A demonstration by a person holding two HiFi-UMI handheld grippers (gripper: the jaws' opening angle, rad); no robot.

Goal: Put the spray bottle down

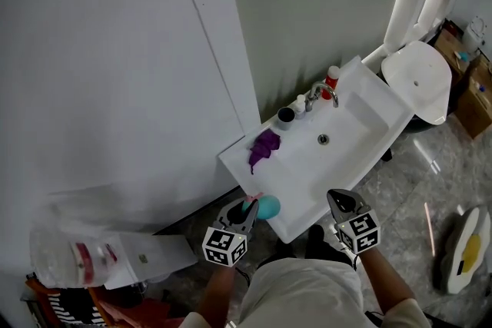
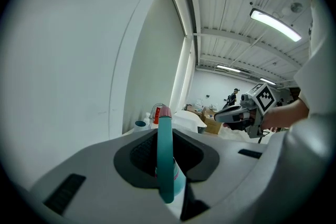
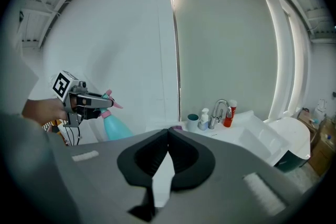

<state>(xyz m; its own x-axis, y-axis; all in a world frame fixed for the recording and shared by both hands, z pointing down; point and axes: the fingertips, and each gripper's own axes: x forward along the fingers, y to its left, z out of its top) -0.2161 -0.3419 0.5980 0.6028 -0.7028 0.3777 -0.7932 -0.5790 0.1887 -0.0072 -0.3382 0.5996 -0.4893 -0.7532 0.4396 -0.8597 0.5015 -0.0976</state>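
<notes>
The spray bottle (image 1: 268, 207) is teal with a pink nozzle. My left gripper (image 1: 250, 207) is shut on its neck and holds it over the near left corner of the white sink counter (image 1: 361, 100). In the left gripper view the bottle (image 2: 166, 165) stands upright between the jaws of that gripper (image 2: 165, 139). The right gripper view shows the bottle (image 3: 116, 127) hanging under the left gripper (image 3: 111, 104). My right gripper (image 1: 336, 198) hovers at the counter's near edge, shut with nothing in it (image 3: 168, 131).
A purple cloth (image 1: 264, 146) lies on the counter's left part. A dark cup (image 1: 285, 117), a faucet (image 1: 319, 94) and a red bottle (image 1: 331, 79) line the wall side. A toilet (image 1: 419, 73) stands beyond the sink. Cardboard boxes (image 1: 477, 96) sit far right.
</notes>
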